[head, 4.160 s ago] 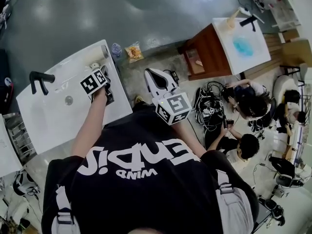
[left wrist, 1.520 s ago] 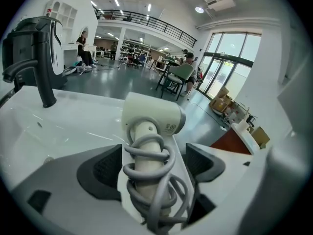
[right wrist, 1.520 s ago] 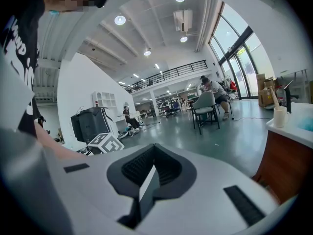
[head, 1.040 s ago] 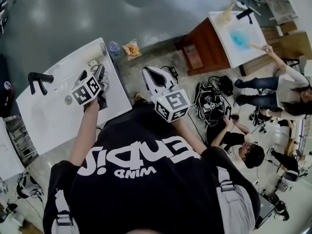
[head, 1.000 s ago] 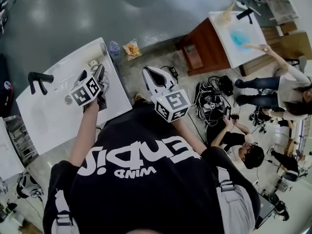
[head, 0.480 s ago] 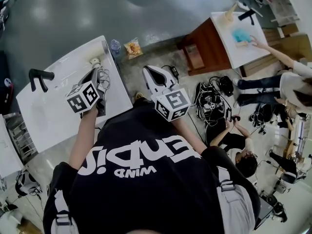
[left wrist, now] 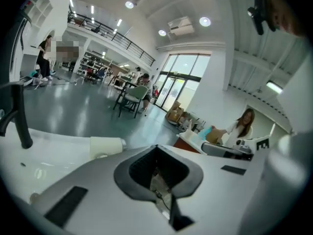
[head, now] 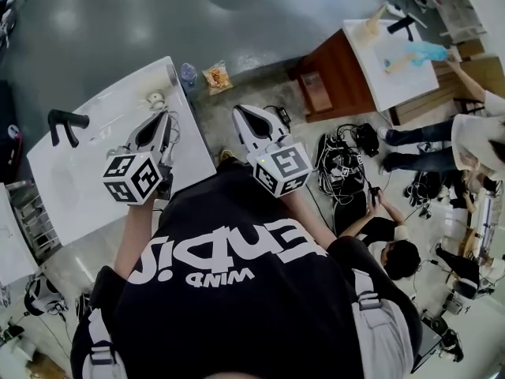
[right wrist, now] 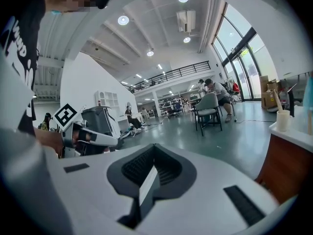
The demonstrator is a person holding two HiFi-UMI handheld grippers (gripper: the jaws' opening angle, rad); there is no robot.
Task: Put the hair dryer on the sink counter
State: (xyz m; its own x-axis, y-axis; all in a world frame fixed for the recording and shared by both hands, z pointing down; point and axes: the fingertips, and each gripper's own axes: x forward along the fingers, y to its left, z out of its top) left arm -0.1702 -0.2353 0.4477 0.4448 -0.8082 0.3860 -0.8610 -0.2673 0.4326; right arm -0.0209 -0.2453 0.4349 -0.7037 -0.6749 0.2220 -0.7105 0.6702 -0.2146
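Left tongs (head: 165,117) and right tongs (head: 242,114) are both closed fully, empty. Cream-white plastic hair dryer (head: 155,99) lies on white sink counter (head: 72,186), at twelve o'clock of left tongs. Probably light, stiff, smooth; grip its handle.

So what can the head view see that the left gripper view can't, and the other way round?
Only the head view shows the snack bag and bottle on the floor, the cable heap and a seated person beside it. Only the left gripper view shows the ceiling lights, a railed balcony and chairs far off. Both show the white sink counter, its black faucet, a cream cylinder lying on it, and a person holding a blue cloth.
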